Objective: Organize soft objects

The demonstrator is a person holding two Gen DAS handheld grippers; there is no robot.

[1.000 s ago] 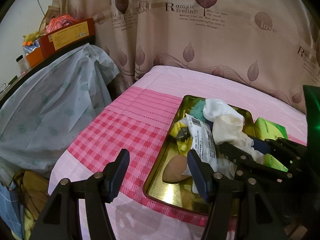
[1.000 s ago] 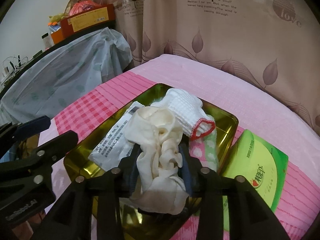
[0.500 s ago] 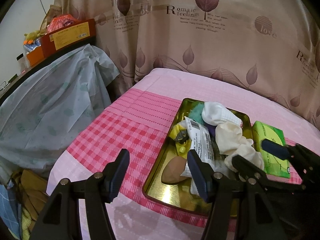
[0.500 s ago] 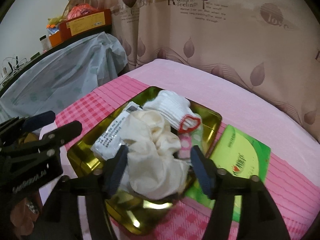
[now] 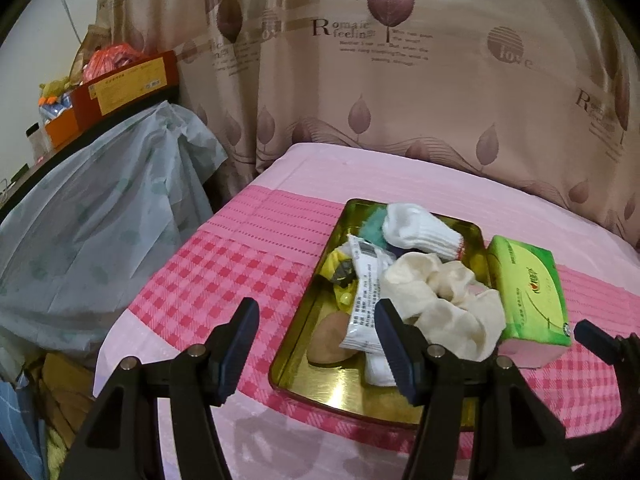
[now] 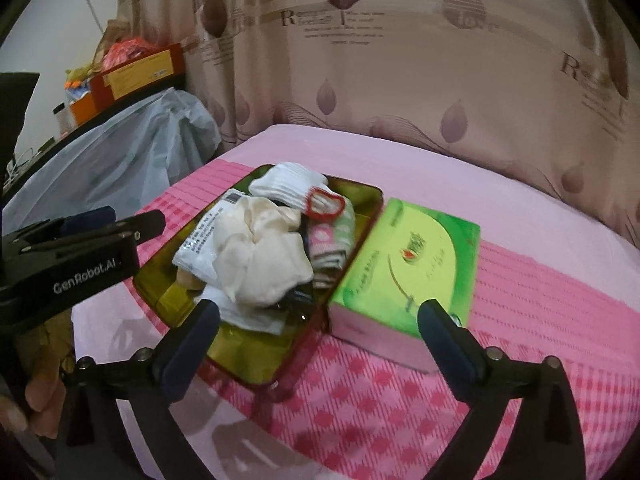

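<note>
We hold both grippers low over a bed (image 5: 400,176) spread with a pink checked and striped cover; a gold metal tray (image 5: 308,332) lies on it, heaped with soft things; uppermost is a crumpled cream cloth (image 5: 444,304), slumped across the near right part of the heap, with a white knitted glove (image 5: 420,232) with a red-trimmed cuff behind it toward the far end of the tray; a white printed packet (image 5: 362,300) lies along the left of the cloth, and a tan oval sponge (image 5: 330,340) rests on the tray floor near the front; a pink and green patterned piece (image 6: 332,240) shows only from the right wrist view, tucked between the cloth and the right wall of the tray. Just beside the tray's right wall sits a green tissue pack (image 6: 408,264), touching or nearly touching the rim; we cannot tell which. Our left gripper (image 5: 316,328) hovers short of the tray's near left corner, its jaws apart and holding nothing; our right gripper (image 6: 320,328) hangs before the gap between tray and tissue pack, jaws spread wide and likewise bare. A beige curtain (image 5: 400,80) with leaf prints hangs behind the bed; to the left stands a plastic-draped piece of furniture (image 5: 100,220) with a red box (image 5: 128,88) on top.
</note>
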